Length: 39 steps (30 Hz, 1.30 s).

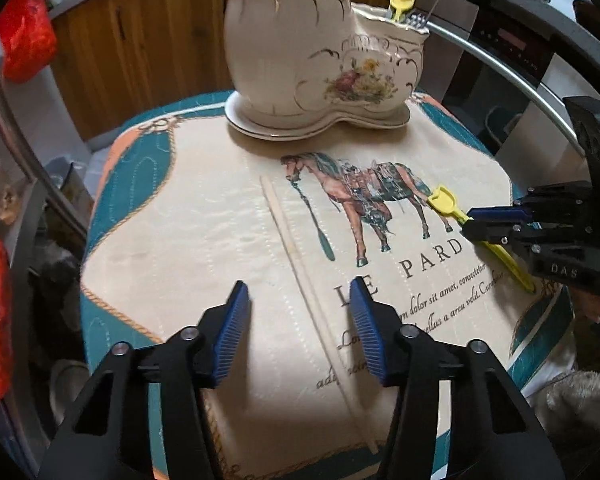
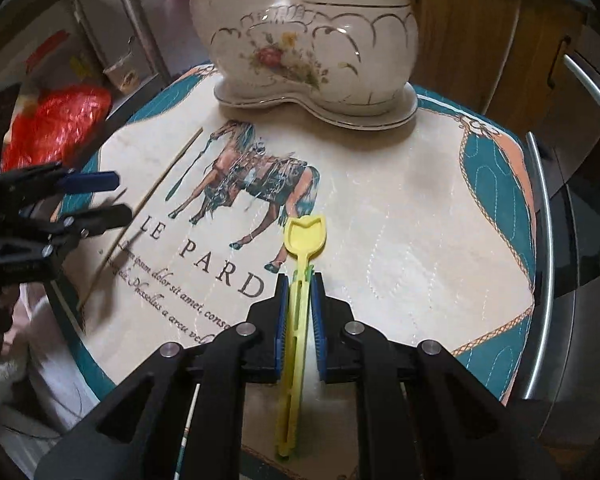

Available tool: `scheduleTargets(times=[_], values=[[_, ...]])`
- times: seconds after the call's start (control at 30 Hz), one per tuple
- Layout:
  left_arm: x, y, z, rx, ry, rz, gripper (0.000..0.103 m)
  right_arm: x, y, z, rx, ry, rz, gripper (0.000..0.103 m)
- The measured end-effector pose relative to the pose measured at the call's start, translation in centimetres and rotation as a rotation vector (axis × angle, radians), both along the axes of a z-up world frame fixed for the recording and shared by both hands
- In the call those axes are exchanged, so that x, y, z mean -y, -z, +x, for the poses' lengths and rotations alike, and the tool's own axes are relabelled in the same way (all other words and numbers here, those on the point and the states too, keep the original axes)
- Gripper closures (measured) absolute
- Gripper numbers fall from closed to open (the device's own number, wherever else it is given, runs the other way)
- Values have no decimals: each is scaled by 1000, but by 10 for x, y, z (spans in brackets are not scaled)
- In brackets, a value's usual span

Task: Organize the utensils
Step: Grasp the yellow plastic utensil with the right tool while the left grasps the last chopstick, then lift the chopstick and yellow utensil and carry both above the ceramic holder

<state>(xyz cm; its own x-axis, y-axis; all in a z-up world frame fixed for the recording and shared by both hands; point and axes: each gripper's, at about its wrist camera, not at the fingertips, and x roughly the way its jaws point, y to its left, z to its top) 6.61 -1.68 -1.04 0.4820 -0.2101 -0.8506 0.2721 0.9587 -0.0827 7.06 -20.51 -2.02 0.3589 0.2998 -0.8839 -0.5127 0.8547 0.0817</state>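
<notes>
Grippers over the horse-print mat

Chopsticks [image 1: 300,264], a pale wooden pair, lay on the cream quilted mat with teal corners [image 1: 204,216], running from about eleven o'clock down to five o'clock in the left wrist view. The left gripper [image 1: 298,304] hung above them with its jaws apart at a middling width, the sticks passing between the blue pads [image 1: 236,332] without contact. The right gripper [image 2: 299,304] stood narrow, clamped on the handle of a yellow plastic shovel-shaped spoon [image 2: 300,236], whose scoop pointed toward twelve o'clock. At twelve o'clock sat the cream boot-shaped ceramic holder with gold trim and painted flowers [image 1: 320,48] (a second yellow spoon [image 1: 401,5] stood in its lower compartment).
</notes>
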Motion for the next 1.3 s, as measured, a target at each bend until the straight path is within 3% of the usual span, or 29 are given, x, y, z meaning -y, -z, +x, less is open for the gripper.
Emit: scheduleTargets(times=[0.13,0.27,0.37,0.57,0.73,0.83,1.07,1.17,1.3], values=[[9,7,10,-18,16,31,66,-6,0,2,-3,-35,-11,86],[12,8,19,2,3,80,92,-13,1,1,31,-59,-39,90],[11,8,21,16,9,80,97,-13,1,0,49,-57,-30,93],[0,0,16,54,-10,11,97,5,-16,3,96,-13,101,93],[-19,-49,3,230,-23,-148,97,17,-60,5,240,9,247,93],[-27,-93,0,395,-29,-228,97,21,-94,10,359,32,352,93],[-10,-162,30,654,-25,-296,97,20,-142,48,514,93,530,93],[-5,-178,49,742,-41,-338,97,18,-152,66,574,122,587,93],[7,-183,76,812,-53,-361,97,12,-147,92,586,152,662,93]])
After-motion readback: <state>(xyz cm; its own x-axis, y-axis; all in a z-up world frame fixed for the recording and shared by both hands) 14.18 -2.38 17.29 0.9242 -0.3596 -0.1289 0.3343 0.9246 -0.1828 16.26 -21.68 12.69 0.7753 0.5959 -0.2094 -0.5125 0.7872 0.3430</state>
